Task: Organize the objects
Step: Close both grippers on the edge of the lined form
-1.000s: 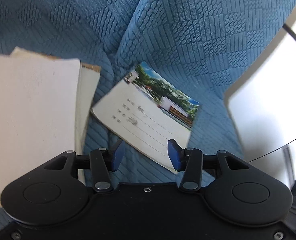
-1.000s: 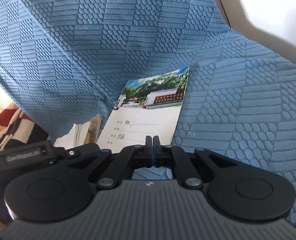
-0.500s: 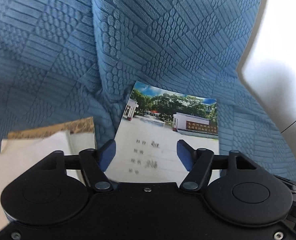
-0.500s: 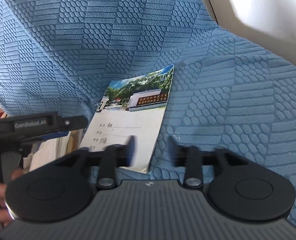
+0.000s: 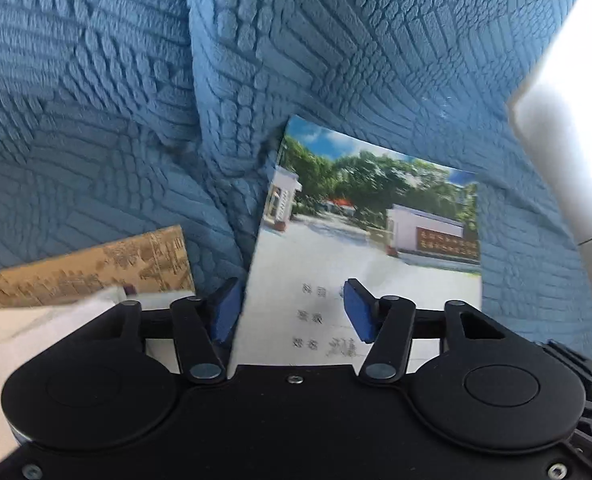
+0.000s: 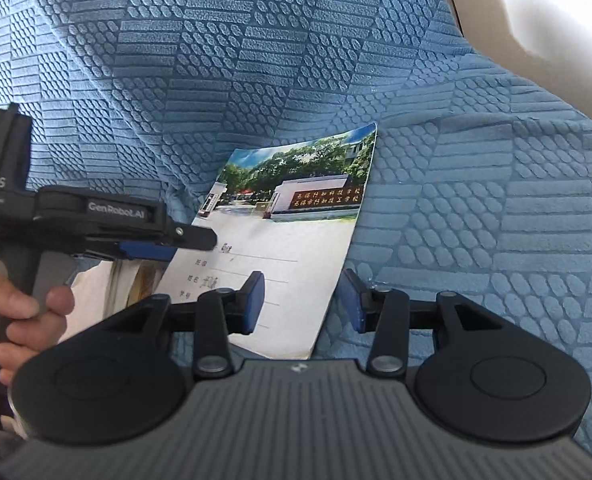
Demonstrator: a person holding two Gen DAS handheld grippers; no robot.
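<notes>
Left wrist view: the left claw points steeply down over a thin rectangular booklet with a photo of trees and a gate on its cover, which lies flat on a blue quilted fabric sofa cover. Its jaws stand apart and are closing; the booklet's near-left portion lies beneath the gap between them, with no pad seen pressing on it. To the left of this claw sits a stack of white papers with a tan printed sheet showing behind it. No container is in view.

The booklet's far edge sits against the fold where the seat meets the raised back cushion. Its right edge has open blue fabric beside it. A pale wall or panel rises further to the right.

Right wrist view: the right claw has its jaws apart, straddling the booklet's near-right edge without pressing on it; one pad is over the cover, the other over the fabric. The left claw reaches in level from the left, over the booklet's left edge. A person's hand grips its grey handle.
</notes>
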